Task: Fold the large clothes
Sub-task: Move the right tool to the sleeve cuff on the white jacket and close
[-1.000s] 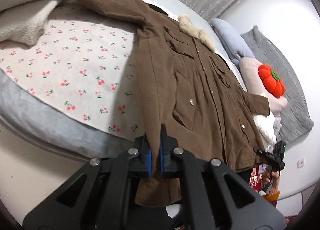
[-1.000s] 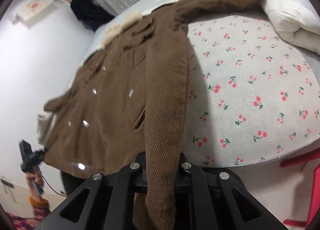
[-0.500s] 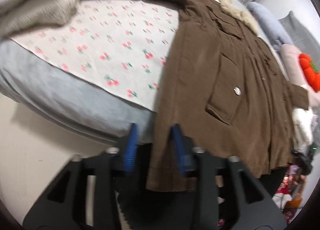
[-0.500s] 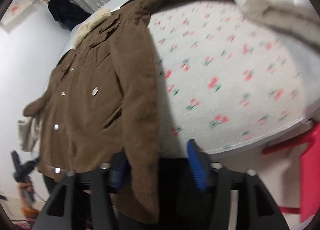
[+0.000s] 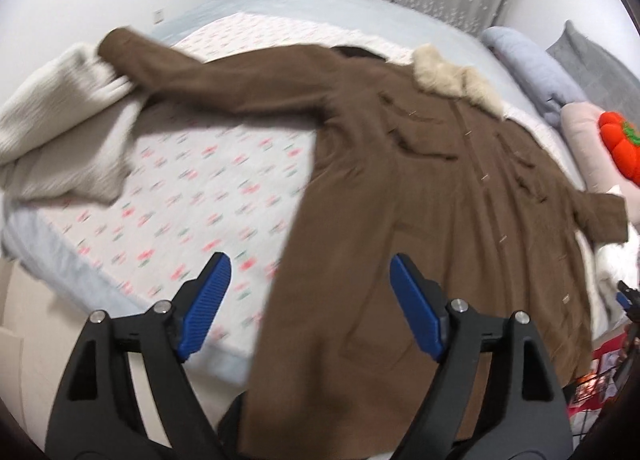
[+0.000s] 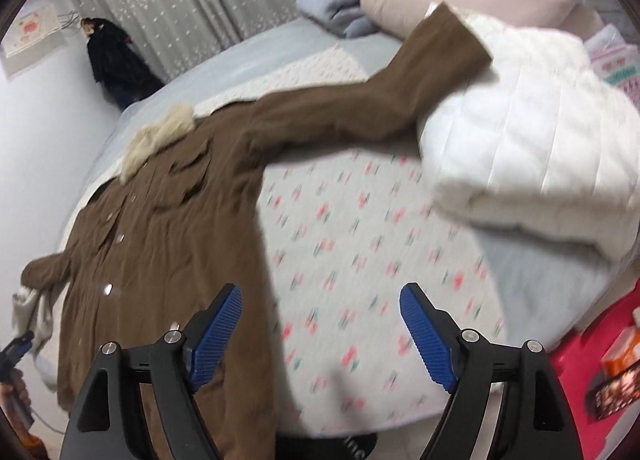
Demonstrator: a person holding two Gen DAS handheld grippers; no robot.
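Both claws have just been opening, and nothing sits between their blue pads now: the left claw (image 5: 306, 298) and the right claw (image 6: 320, 330) each stand wide apart, having let go of the hem they pinched a second ago. That suggests the spreading step is finished and the first fold, probably a sleeve, comes next.

The brown corduroy coat with a cream fur collar (image 5: 420, 179) lies face up on the bed's cherry-print sheet (image 5: 192, 195), ahead of both claws, with its hem hanging over the near edge just below them. Its sleeves stretch outward, one cuff resting on a white quilted blanket (image 6: 520, 131) beyond the right claw. Motion blur hides whether the front lies fully smooth.
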